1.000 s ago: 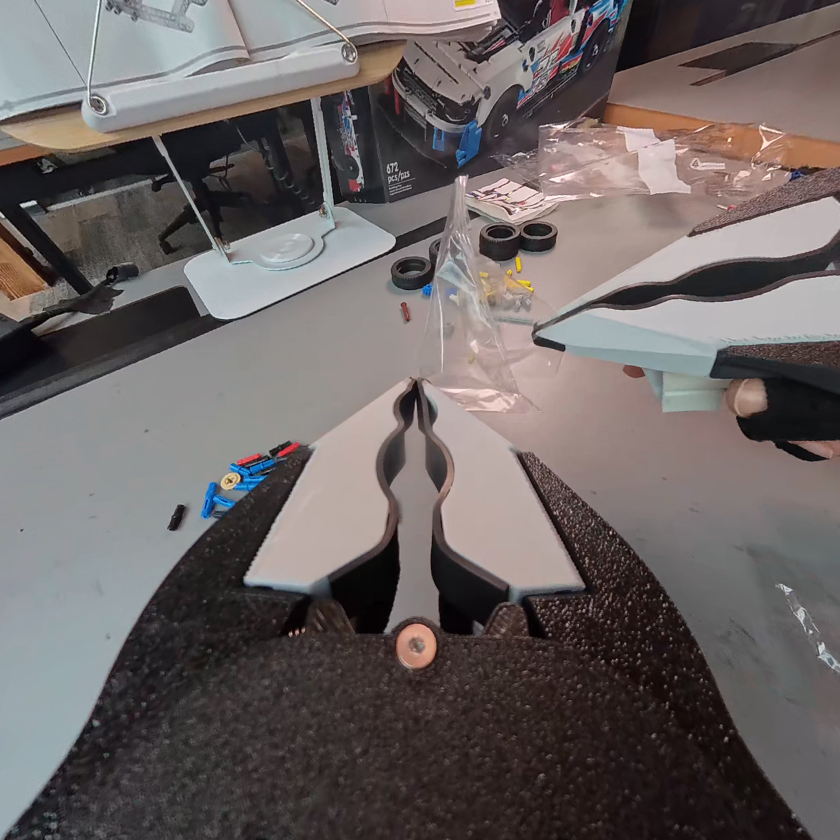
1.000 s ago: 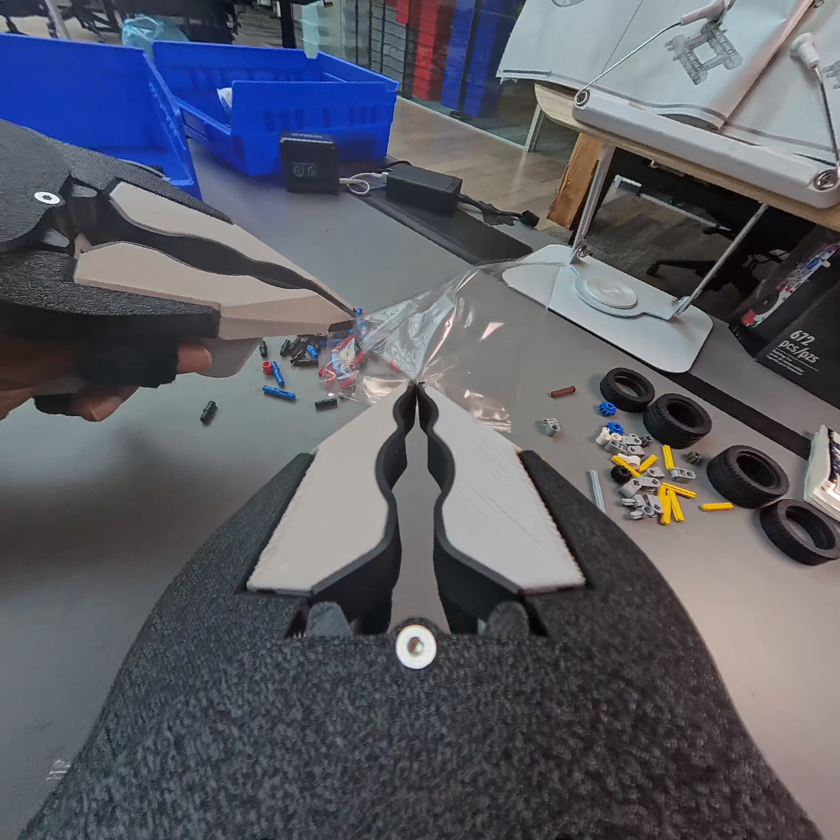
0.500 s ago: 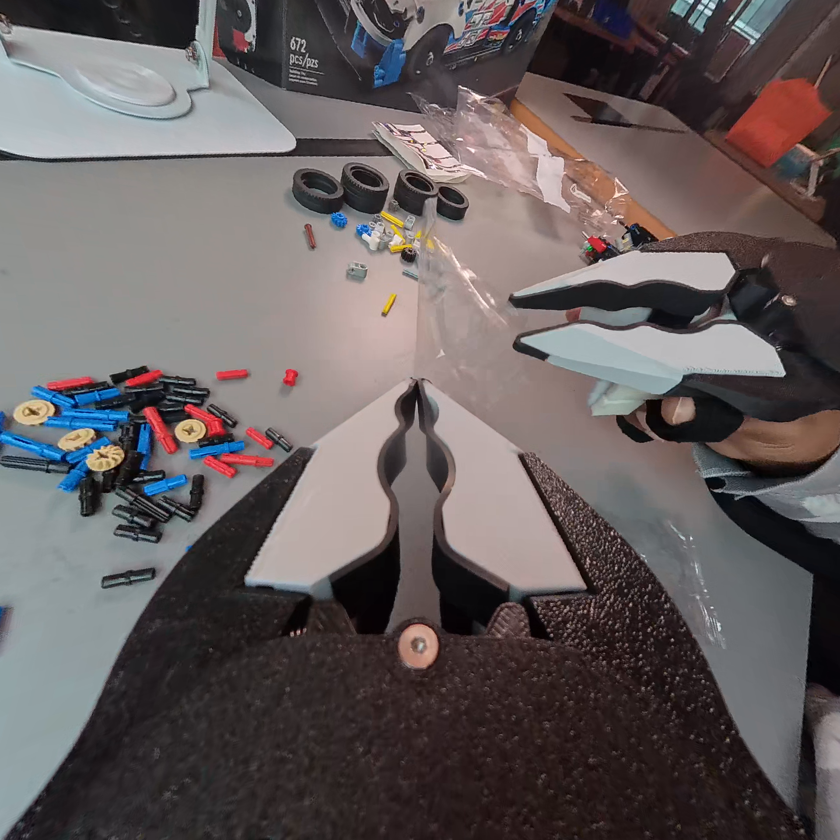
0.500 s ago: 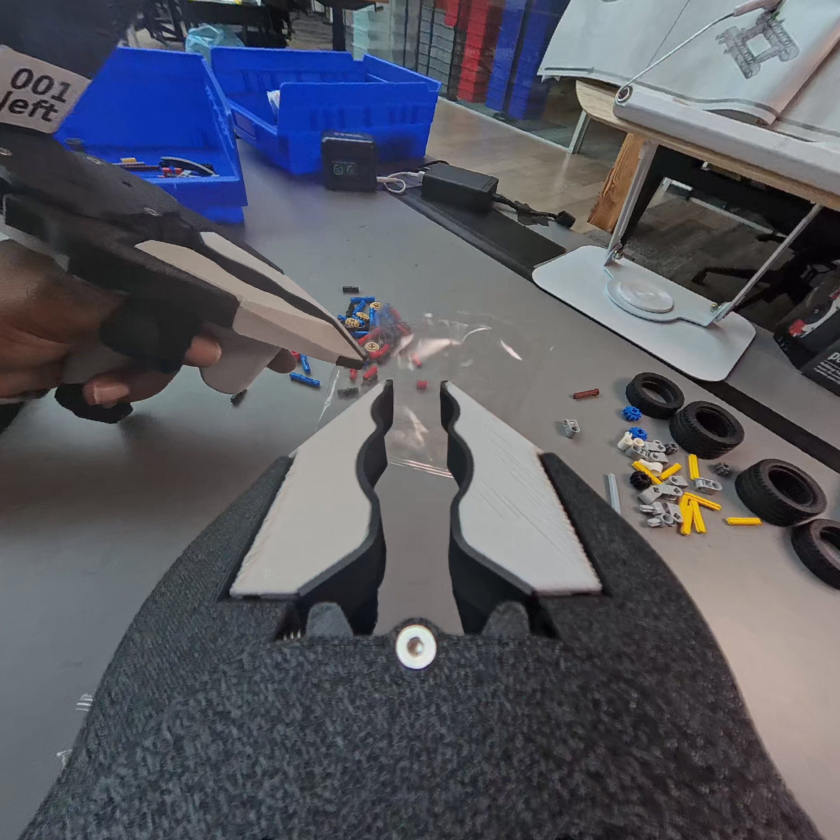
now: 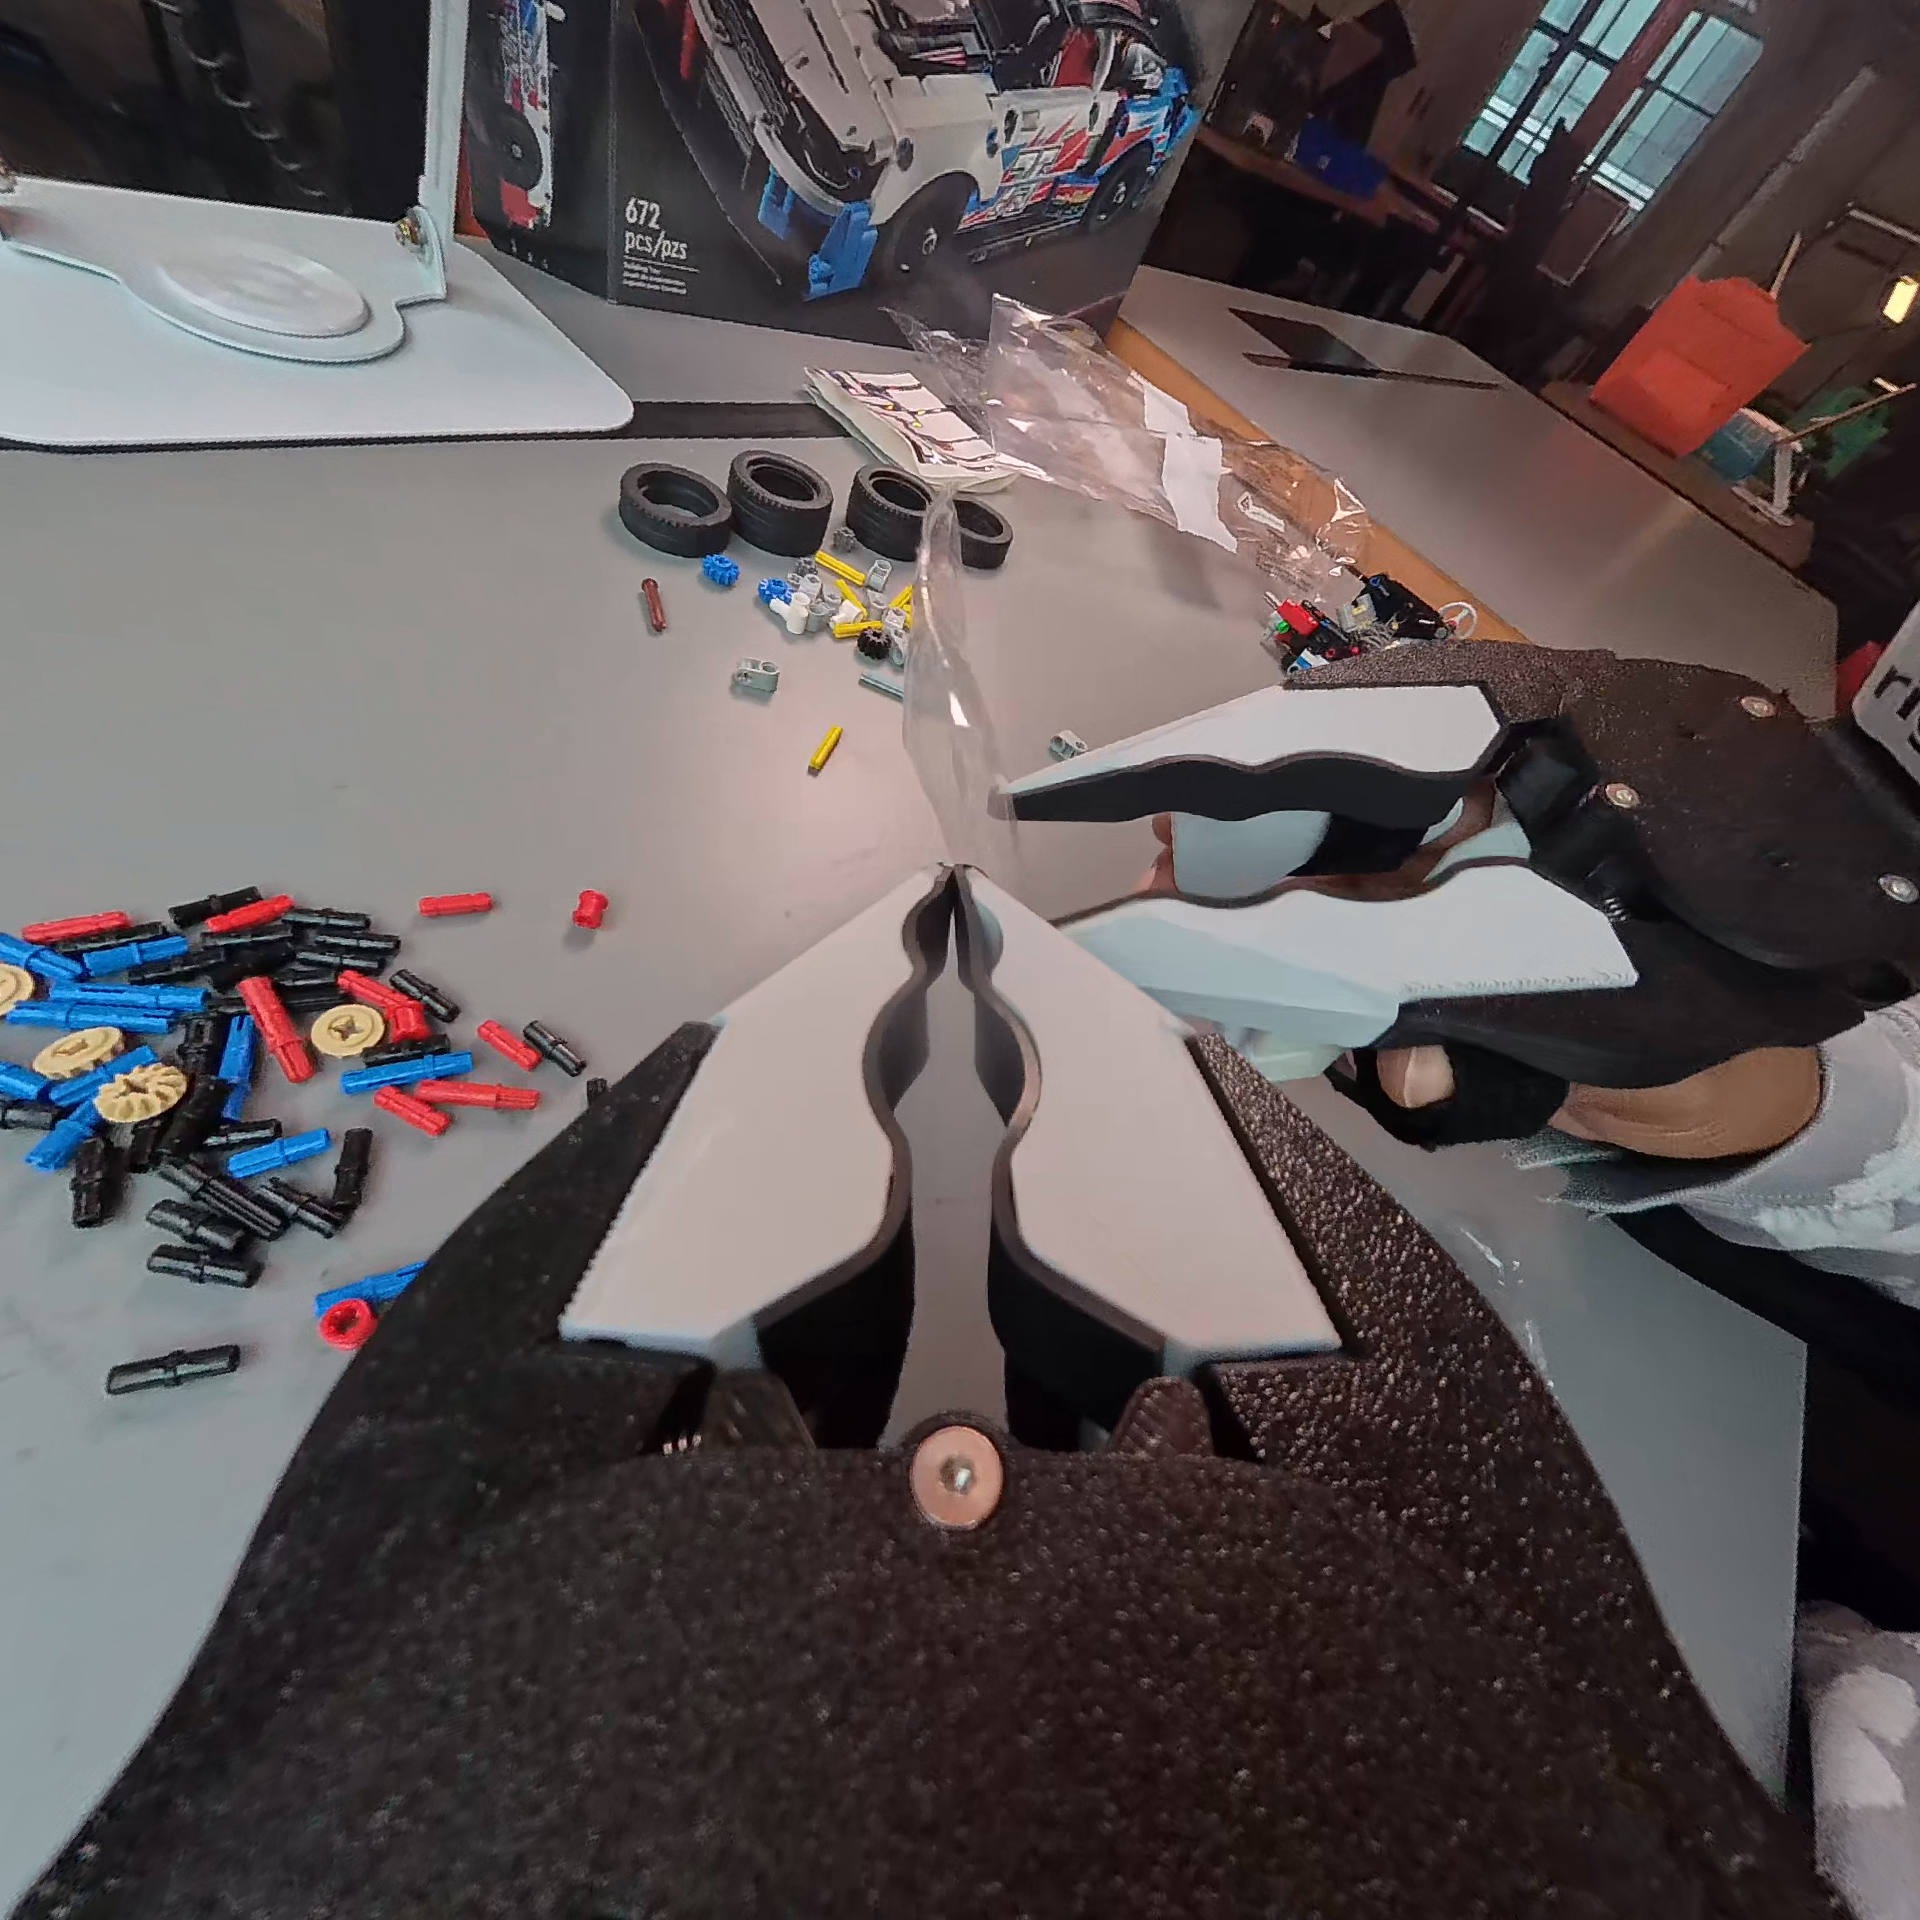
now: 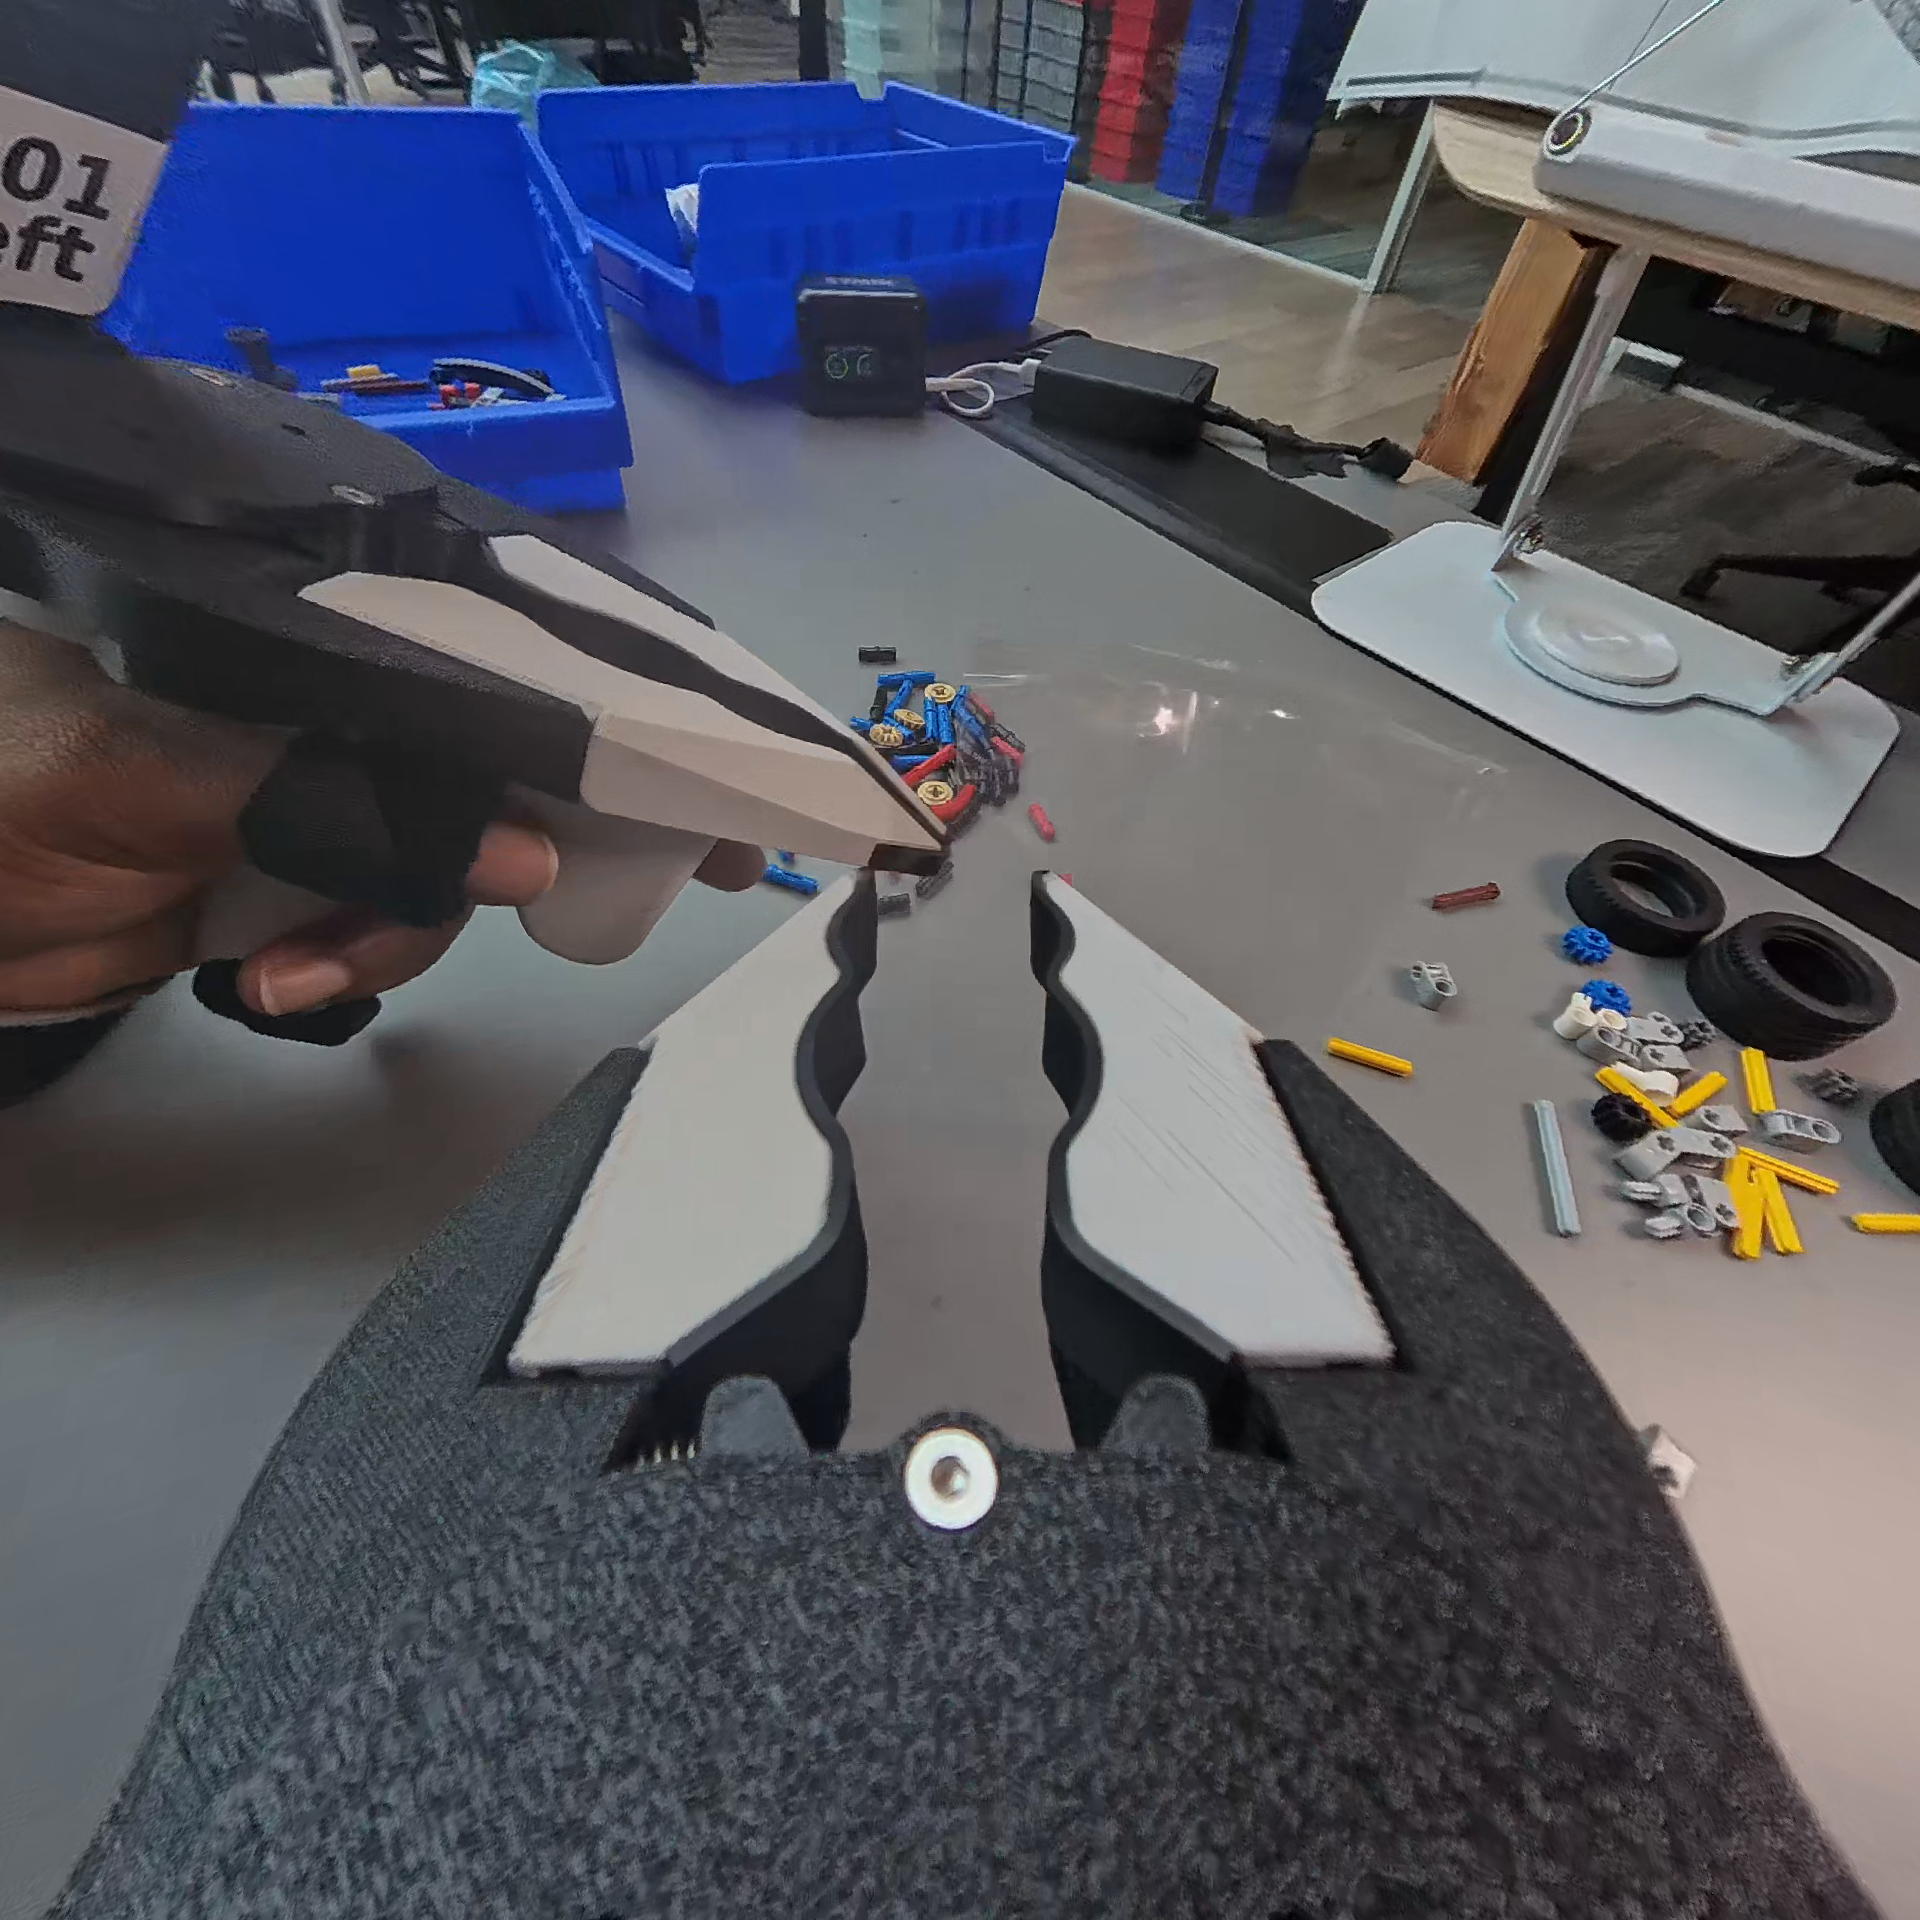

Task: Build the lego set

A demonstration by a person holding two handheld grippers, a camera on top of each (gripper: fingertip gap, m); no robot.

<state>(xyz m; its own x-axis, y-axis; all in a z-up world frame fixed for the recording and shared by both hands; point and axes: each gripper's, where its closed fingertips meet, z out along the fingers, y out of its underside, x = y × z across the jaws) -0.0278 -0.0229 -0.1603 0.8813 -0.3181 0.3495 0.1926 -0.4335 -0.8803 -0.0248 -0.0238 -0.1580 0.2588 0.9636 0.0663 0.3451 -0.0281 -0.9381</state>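
Note:
My left gripper (image 5: 951,881) is shut on the corner of an empty clear plastic bag (image 5: 940,665), which stands up from its tips. It also shows in the right wrist view (image 6: 928,847), with the bag (image 6: 1195,717) as a faint sheen beyond it. My right gripper (image 6: 951,878) is open and empty, its fingertips just beside the left gripper's tip; in the left wrist view (image 5: 1034,868) it comes in from the right. A pile of blue, red, black and tan pins and gears (image 5: 208,1049) (image 6: 935,738) lies loose on the grey table.
Black tyres (image 5: 779,499) (image 6: 1642,894) and small grey and yellow parts (image 5: 842,603) (image 6: 1704,1132) lie farther out. The set's box (image 5: 883,156), a sticker sheet (image 5: 914,426), empty bags (image 5: 1143,436), a white stand base (image 6: 1600,665) and blue bins (image 6: 364,291) ring the table. My two grippers' fingertips are within a few centimetres of each other.
My right gripper has let go of the bag and opened wide. My left gripper keeps hold of the bag. The pins that were in the bag now lie on the table.

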